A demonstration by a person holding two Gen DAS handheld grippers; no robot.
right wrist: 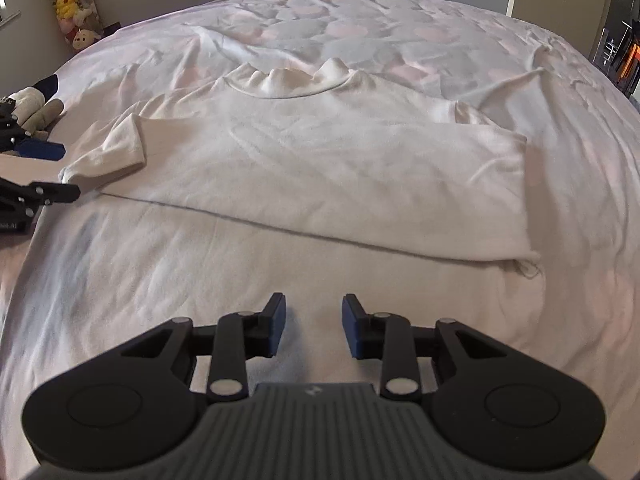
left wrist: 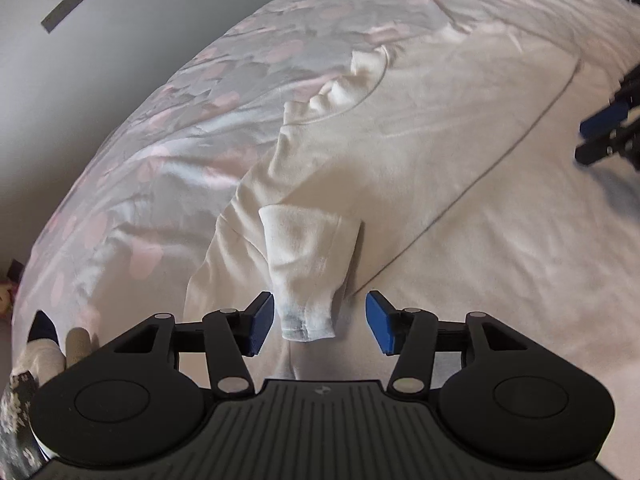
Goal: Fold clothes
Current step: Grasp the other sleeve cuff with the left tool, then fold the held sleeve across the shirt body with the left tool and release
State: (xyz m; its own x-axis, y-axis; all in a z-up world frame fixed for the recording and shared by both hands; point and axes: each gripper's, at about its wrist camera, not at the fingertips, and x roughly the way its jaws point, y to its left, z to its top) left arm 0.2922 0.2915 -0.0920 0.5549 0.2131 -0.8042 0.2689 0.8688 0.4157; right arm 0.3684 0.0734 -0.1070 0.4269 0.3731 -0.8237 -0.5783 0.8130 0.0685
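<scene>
Left gripper [left wrist: 319, 322]: blue-padded jaws parted wide, nothing clamped. The cuff of the garment's sleeve [left wrist: 308, 272] lies between the pads, close to the left-hand one; neither pad presses on it.

Right gripper [right wrist: 313, 326]: jaws parted to a moderate gap, empty, over bare bed cover [right wrist: 160, 280] near the bed's front edge, apart from the garment's hem.

White top [right wrist: 312, 168]: high gathered neck [right wrist: 288, 78] toward the far edge of the bed, body spread flat across the middle, straight lower edge running across the near side. It looks already doubled once, bottom toward top, though the layers cannot be told apart for certain. One short sleeve is turned in over the body on the side of the left gripper; the other side ends in a squared fold toward the bed's right edge.

Socks [right wrist: 36, 110]: small heap at the bed's left edge, just beyond the left gripper. Plush toys [right wrist: 72, 4]: against the wall past the far left corner.

Step in hand, by judgement: sleeve laid inward, grip let go; side folds under way.

Next move calls for: both grippers to take the garment's side edge or lower corners, pinching all layers together, and carry them across evenly so the laid sleeve is not dragged out.
</scene>
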